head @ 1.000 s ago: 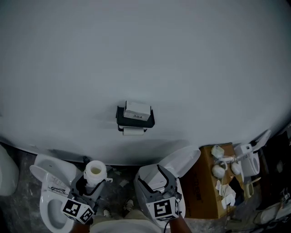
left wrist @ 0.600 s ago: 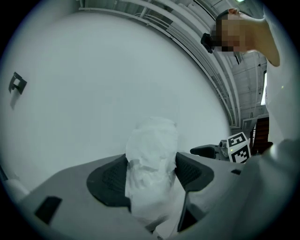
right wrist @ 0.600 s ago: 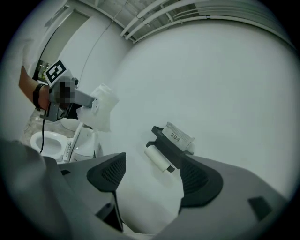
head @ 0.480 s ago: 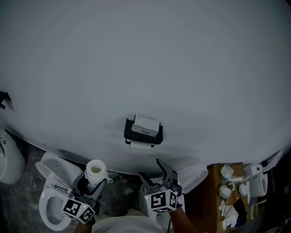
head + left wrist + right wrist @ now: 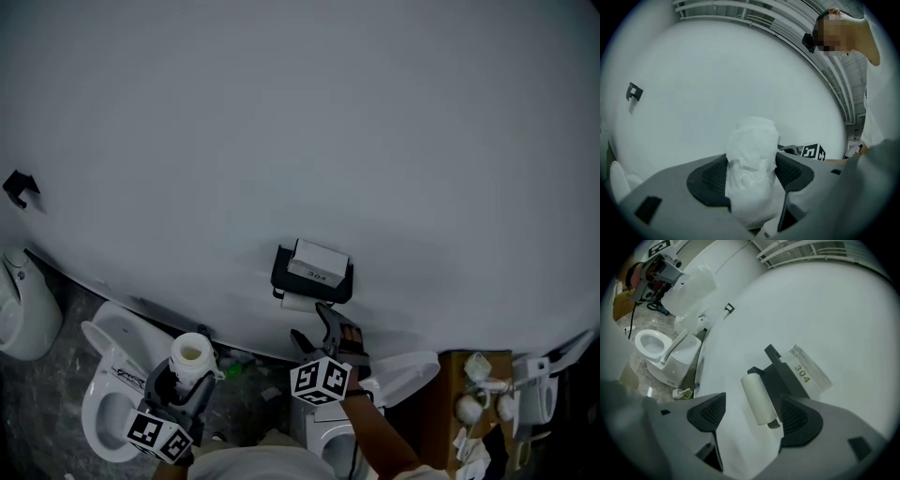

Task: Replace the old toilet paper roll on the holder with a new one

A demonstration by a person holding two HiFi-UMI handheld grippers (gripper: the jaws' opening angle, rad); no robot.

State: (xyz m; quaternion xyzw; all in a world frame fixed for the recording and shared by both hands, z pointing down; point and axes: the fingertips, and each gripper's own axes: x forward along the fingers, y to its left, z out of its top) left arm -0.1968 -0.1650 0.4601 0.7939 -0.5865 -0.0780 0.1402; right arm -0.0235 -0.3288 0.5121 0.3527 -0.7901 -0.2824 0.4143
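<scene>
A black wall holder (image 5: 312,275) with a white "304" label carries the thin old roll (image 5: 298,302) on its underside. Just below it, my right gripper (image 5: 315,334) stands open. In the right gripper view the old roll (image 5: 758,398) lies ahead between the spread jaws, nearer the right one, with no pad touching it, and the holder (image 5: 780,376) sits behind it. Low at the left, my left gripper (image 5: 184,379) is shut on the new toilet paper roll (image 5: 192,358), held upright. In the left gripper view both pads press the white roll (image 5: 752,173).
A white toilet (image 5: 112,398) stands below the left gripper, and another toilet (image 5: 403,373) under the right arm. A cardboard box (image 5: 450,403) with small white fittings sits at the lower right. A black hook (image 5: 19,187) is on the wall at far left.
My right gripper has risen from above the toilet to just below the holder and rolled. The left gripper has kept the new roll in about the same place.
</scene>
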